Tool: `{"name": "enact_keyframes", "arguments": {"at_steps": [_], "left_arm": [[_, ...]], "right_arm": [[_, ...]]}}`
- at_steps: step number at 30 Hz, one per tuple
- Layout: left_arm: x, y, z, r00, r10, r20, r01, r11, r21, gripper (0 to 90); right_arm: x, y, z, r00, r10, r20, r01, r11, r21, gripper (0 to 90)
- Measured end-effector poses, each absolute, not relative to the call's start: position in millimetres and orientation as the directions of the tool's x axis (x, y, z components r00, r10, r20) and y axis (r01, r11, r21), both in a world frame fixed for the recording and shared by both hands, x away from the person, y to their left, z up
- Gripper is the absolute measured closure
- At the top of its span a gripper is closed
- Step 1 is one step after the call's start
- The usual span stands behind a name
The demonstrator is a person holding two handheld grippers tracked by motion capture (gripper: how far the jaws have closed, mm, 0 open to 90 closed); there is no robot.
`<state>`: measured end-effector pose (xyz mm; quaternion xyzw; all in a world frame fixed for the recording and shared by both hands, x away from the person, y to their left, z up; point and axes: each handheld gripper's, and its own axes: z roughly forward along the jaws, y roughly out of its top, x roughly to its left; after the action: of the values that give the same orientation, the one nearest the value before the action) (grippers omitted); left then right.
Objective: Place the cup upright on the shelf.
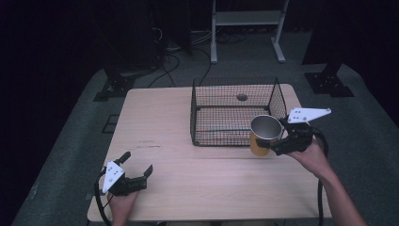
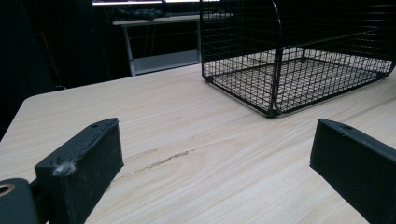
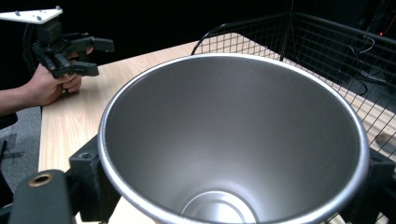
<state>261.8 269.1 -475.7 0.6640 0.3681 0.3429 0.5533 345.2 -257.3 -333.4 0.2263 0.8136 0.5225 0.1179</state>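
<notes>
A steel cup (image 1: 263, 134) with an orange-yellow outside stands upright at the front right corner of a black wire basket (image 1: 221, 113). My right gripper (image 1: 273, 135) is shut on the cup from the right. In the right gripper view the cup's open mouth (image 3: 233, 140) sits between the jaws, with the basket (image 3: 327, 51) behind it. My left gripper (image 1: 138, 162) rests open near the table's front left, nothing between its jaws. It shows far off as the left gripper (image 3: 99, 58). The left gripper (image 2: 217, 158) faces bare wood and the basket (image 2: 299, 60).
The wooden table (image 1: 164, 117) has bare room left of the basket and along its front. A small dark round spot (image 1: 242, 97) lies at the basket's far side. Beyond the table stand a white frame (image 1: 247, 19), floor cables (image 1: 174, 56) and black stand bases (image 1: 329, 84).
</notes>
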Motion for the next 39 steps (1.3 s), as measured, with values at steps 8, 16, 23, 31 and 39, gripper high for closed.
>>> {"name": "enact_keyframes", "arguments": {"at_steps": [8,16,23,31,39], "left_arm": [[261.2,269.1,-475.7,0.503,0.863,0.049,0.108,-0.119,0.987,1.8],[260.7,269.0,-475.8,0.504,0.862,0.048,0.108,-0.118,0.987,1.8],[260.1,268.9,-475.7,0.505,0.862,0.048,0.103,-0.115,0.988,1.8],[260.0,269.0,-475.8,0.508,0.86,0.042,0.105,-0.11,0.988,1.8],[259.9,268.8,-475.6,0.508,0.86,0.044,0.103,-0.111,0.988,1.8]], "right_arm": [[367.0,-248.6,-315.2,-0.864,0.501,0.04,0.24,0.341,0.909,12.7],[393.7,-233.7,-300.3,-0.864,0.503,0.004,0.222,0.374,0.9,12.7],[416.3,-223.1,-297.0,-0.866,0.5,0.017,0.233,0.373,0.898,12.7],[439.6,-211.6,-298.3,-0.861,0.507,0.042,0.265,0.377,0.888,12.7],[455.4,-206.1,-302.1,-0.857,0.507,0.093,0.298,0.34,0.892,12.6]]}}
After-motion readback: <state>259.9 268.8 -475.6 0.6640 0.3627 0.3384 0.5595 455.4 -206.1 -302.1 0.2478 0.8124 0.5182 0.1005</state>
